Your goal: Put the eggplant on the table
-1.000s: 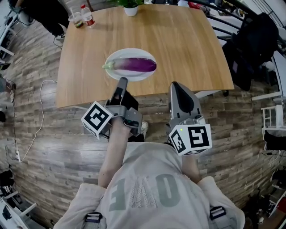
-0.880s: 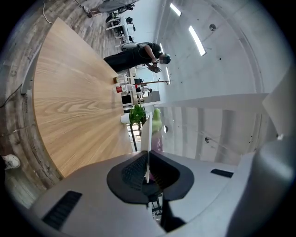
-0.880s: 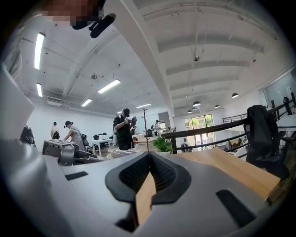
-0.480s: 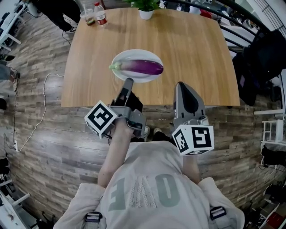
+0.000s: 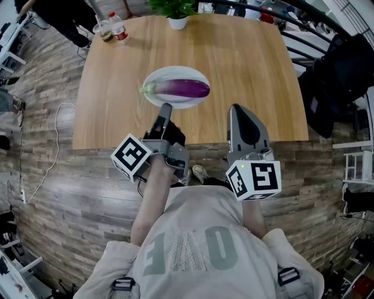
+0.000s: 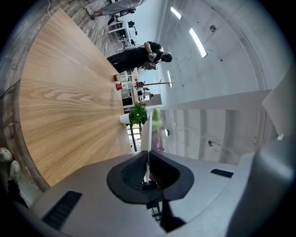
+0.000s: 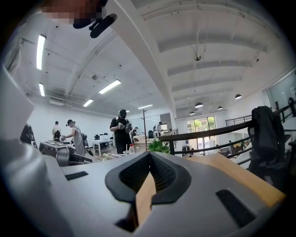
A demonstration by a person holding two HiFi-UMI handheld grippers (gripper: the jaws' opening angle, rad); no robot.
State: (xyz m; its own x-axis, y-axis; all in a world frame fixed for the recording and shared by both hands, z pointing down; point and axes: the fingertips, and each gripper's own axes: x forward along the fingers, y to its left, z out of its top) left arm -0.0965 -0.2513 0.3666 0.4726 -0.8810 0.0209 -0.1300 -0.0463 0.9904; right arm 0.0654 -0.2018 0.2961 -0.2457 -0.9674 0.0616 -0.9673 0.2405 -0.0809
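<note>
The eggplant (image 5: pixel 181 88) is long and slim, a glossy deep purple with a paler sheen along its upper side. In my head view, a green cap sits at its left end. It lies lengthwise on a white oval plate (image 5: pixel 156 77), with the cap reaching toward the plate's left rim. The plate sits on the wooden counter (image 5: pixel 251 70), a little left of the middle. My left tongs (image 5: pixel 165 108) point level at the plate, their tip close by its near rim and clear of the eggplant. They are clenched, pads together with nothing between them. In their own view, the green cap and a strip of purple show just past the closed tips. My right tongs (image 5: pixel 238 111) reach over the near part of the counter, to the right of the plate and apart from the eggplant. Their pads also meet at the tip, clenched on nothing. At the counter's far edge stands a small potted plant (image 5: pixel 177 17). Toward the far left corner, a bottle with a red label (image 5: pixel 117 28) stands beside a clear cup (image 5: pixel 104 31).
</note>
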